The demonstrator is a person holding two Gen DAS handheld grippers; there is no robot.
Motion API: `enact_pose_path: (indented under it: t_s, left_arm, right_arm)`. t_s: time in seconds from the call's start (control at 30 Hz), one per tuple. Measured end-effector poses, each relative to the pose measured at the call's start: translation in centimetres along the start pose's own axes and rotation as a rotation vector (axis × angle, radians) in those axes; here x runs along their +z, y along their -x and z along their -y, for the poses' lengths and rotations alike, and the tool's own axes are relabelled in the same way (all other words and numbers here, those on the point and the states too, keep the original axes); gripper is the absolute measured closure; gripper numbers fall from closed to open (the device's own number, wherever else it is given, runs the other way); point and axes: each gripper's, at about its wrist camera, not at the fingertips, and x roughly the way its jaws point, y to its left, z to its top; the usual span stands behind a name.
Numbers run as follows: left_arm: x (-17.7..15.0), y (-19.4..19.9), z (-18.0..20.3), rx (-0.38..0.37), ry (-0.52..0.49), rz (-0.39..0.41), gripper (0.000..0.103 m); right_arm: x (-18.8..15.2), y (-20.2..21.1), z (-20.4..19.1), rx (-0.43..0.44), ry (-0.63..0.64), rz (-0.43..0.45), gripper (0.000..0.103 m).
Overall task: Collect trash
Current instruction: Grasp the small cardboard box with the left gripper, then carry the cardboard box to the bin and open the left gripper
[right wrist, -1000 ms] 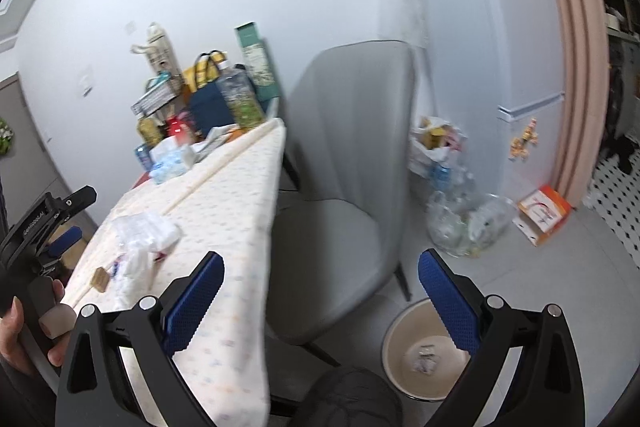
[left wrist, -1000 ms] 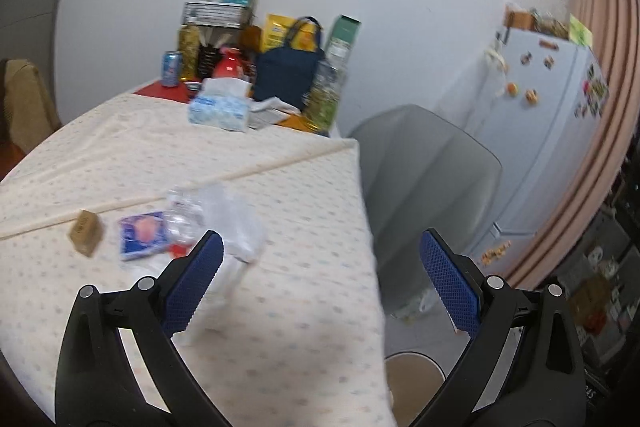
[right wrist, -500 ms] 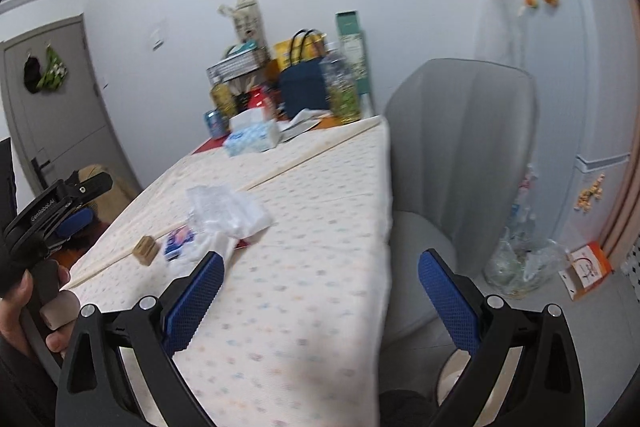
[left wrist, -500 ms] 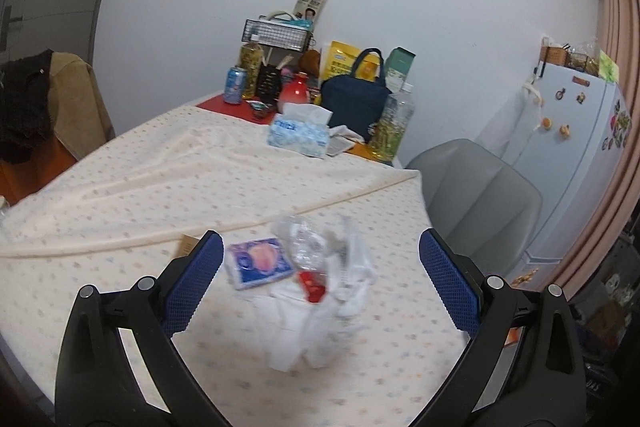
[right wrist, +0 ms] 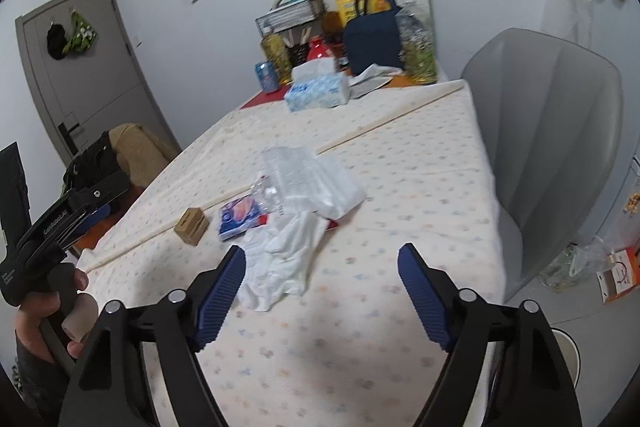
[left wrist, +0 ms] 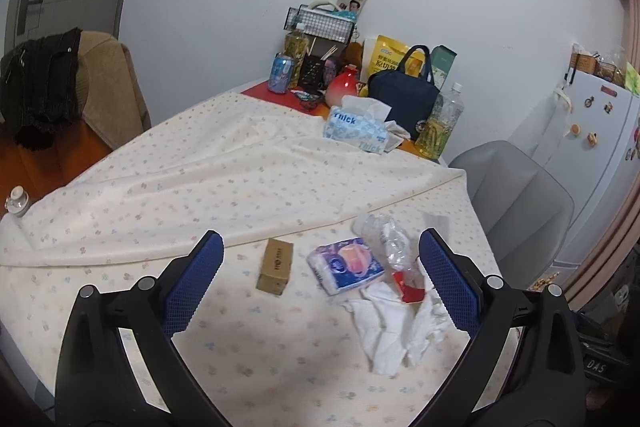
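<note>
A heap of trash lies on the cloth-covered table [left wrist: 200, 187]: a small brown box [left wrist: 275, 266], a blue tissue packet [left wrist: 345, 265], a crushed clear bottle [left wrist: 384, 237], a red scrap [left wrist: 410, 287] and crumpled white tissue [left wrist: 394, 327]. My left gripper [left wrist: 320, 287] is open and empty, hovering just in front of the heap. My right gripper [right wrist: 322, 297] is open and empty, over the table's near part, with the white tissue [right wrist: 284, 259], packet [right wrist: 240, 213], box [right wrist: 191, 226] and clear plastic [right wrist: 308, 179] ahead of it. The left gripper [right wrist: 86, 215] shows at the left, held by a hand.
At the table's far end stand a tissue box [left wrist: 358, 127], a navy bag [left wrist: 402, 95], a can [left wrist: 281, 73], bottles and a wire basket. A grey chair [right wrist: 556, 131] stands right of the table. A bin rim [right wrist: 564, 351] shows on the floor. A fridge [left wrist: 592, 155] stands at the right.
Both grippers have swung left from the chair and floor toward the table. The trash heap now lies ahead of each of them. Both stay open and empty.
</note>
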Motion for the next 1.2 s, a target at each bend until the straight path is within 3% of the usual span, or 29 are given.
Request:
enact_pose_path:
  t_s: [0.2,0.47,0.67,0.77,0.93,1.03,1.07,1.2]
  left_arm:
    - [-0.5,-2.2,-2.6,0.003,0.04,-0.08,0.02]
    - [-1.0,-5.3,-4.4,0.014,0.057,-0.163,0.028]
    - [-1.3,-7.4,-4.2,0.011,0.04,-0.213,0.029]
    - [-1.5,-8.3,-3.7,0.008,0.028,-0.234,0.029]
    - [-2.1,-9.9,-3.1,0.005,0.016,-0.26,0.04]
    - [-2.5,-11.1,-3.1,0.005,0.025,-0.296,0.068]
    - [-2.7,-11.4,-3.2,0.0,0.037,-0.309,0.072]
    - [-2.4,-10.9,-2.9,-0.013,0.042,-0.297,0.074]
  right_arm:
    - [0.1,-3.6,-1.7,0.023,0.002,-0.065,0.046]
    - [1.1,-6.9,-2.6,0.018,-0.015,-0.108,0.055]
    - [1.1,-8.1,-2.0,0.035,-0.062,-0.147,0.087]
    - [1.0,-7.8,-1.9,0.038,-0.06,-0.152,0.097]
    - [1.0,-6.8,-1.5,0.039,-0.067,-0.142,0.101]
    - [1.0,-6.2,-1.3,0.032,-0.067,-0.13,0.101]
    - [1.0,-5.9,-1.2,0.031,-0.068,-0.125,0.101]
    - [0.9,-4.9,-1.0,0.041,-0.071,-0.114,0.101]
